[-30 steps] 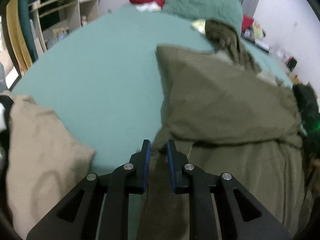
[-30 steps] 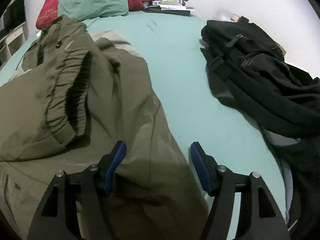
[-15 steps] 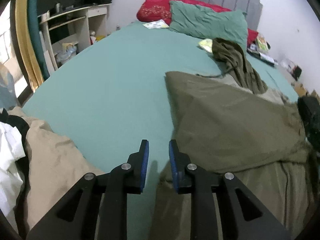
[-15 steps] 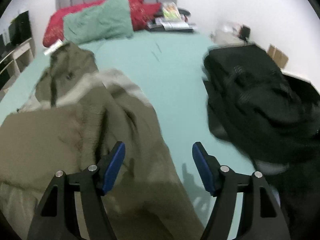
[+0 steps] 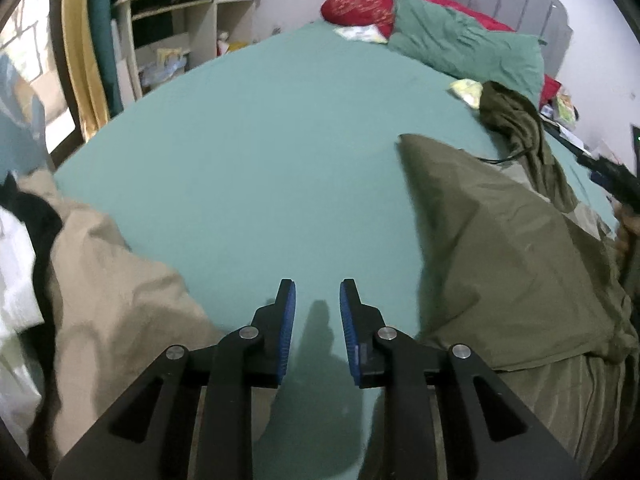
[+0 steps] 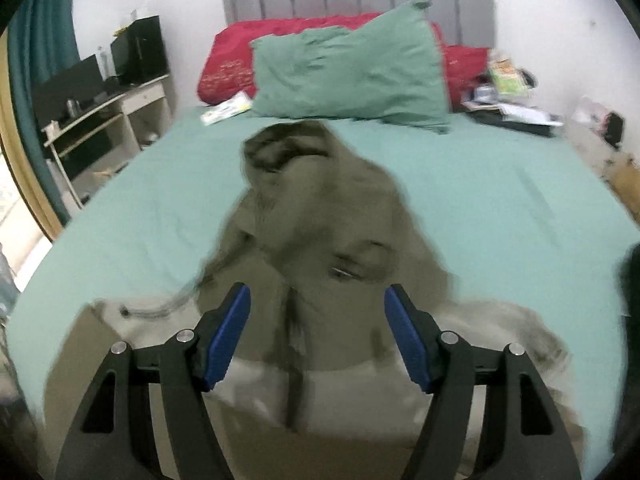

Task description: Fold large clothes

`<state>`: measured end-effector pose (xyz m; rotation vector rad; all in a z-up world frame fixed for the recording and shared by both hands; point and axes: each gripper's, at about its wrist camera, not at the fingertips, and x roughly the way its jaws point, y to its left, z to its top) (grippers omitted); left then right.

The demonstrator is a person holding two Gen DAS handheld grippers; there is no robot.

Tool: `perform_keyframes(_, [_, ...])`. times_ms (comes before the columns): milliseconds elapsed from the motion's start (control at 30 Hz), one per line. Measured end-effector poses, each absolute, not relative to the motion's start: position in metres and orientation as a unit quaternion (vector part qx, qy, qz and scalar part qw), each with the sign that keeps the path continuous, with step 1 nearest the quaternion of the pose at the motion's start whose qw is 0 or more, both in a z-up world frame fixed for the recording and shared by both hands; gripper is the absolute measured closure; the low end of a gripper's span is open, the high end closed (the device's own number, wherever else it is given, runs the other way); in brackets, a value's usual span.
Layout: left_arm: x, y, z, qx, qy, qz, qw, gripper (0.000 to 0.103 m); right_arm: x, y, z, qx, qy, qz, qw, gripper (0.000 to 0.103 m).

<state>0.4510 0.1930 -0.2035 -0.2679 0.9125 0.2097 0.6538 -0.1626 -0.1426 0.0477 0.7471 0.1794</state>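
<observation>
An olive-green jacket (image 5: 500, 248) lies partly folded on the teal bed sheet (image 5: 256, 152), to the right in the left wrist view. My left gripper (image 5: 317, 300) is slightly open and empty, over bare sheet just left of the jacket's edge. In the right wrist view the jacket (image 6: 320, 216) stretches ahead toward the pillows, its hood end farthest away. My right gripper (image 6: 318, 316) is wide open and empty, held above the jacket's middle.
A beige garment (image 5: 116, 304) and white cloth (image 5: 16, 288) lie at the left. A green pillow (image 6: 352, 76) and red pillows (image 6: 236, 64) sit at the headboard. A desk with shelves (image 5: 176, 24) stands beside the bed. Papers (image 6: 516, 104) clutter the far right corner.
My left gripper let go of the jacket edge, opened slightly and moved left over bare sheet. My right gripper swung left, from beside the black clothes to above the jacket facing the headboard.
</observation>
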Motion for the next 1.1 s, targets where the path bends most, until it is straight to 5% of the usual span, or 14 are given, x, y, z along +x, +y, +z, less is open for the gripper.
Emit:
perform_keyframes(233, [0.452, 0.203, -0.211, -0.125, 0.444, 0.107, 0.881, 0.078, 0.73, -0.089, -0.173, -0.01, 0.384, 0.095, 0.918, 0.034])
perform_keyframes(333, [0.453, 0.203, -0.212, -0.123, 0.448, 0.106, 0.879, 0.078, 0.739, -0.088, -0.187, -0.007, 0.414, 0.086, 0.906, 0.09])
perform_keyframes(733, [0.442, 0.172, -0.187, -0.138, 0.444, 0.066, 0.883, 0.078, 0.574, -0.118, -0.136, -0.008, 0.344, 0.093, 0.934, 0.091])
perform_keyframes(967, [0.433, 0.151, -0.182, -0.127, 0.443, 0.044, 0.886, 0.078, 0.491, -0.095, -0.188, -0.009, 0.409, 0.097, 0.907, 0.088])
perform_keyframes(1000, [0.432, 0.15, -0.182, -0.129, 0.443, 0.043, 0.886, 0.078, 0.488, -0.093, -0.195, -0.021, 0.422, 0.098, 0.901, 0.085])
perform_keyframes(1100, [0.429, 0.155, -0.18, -0.125, 0.44, 0.044, 0.888, 0.078, 0.485, -0.097, -0.182, -0.032, 0.423, 0.127, 0.897, 0.052])
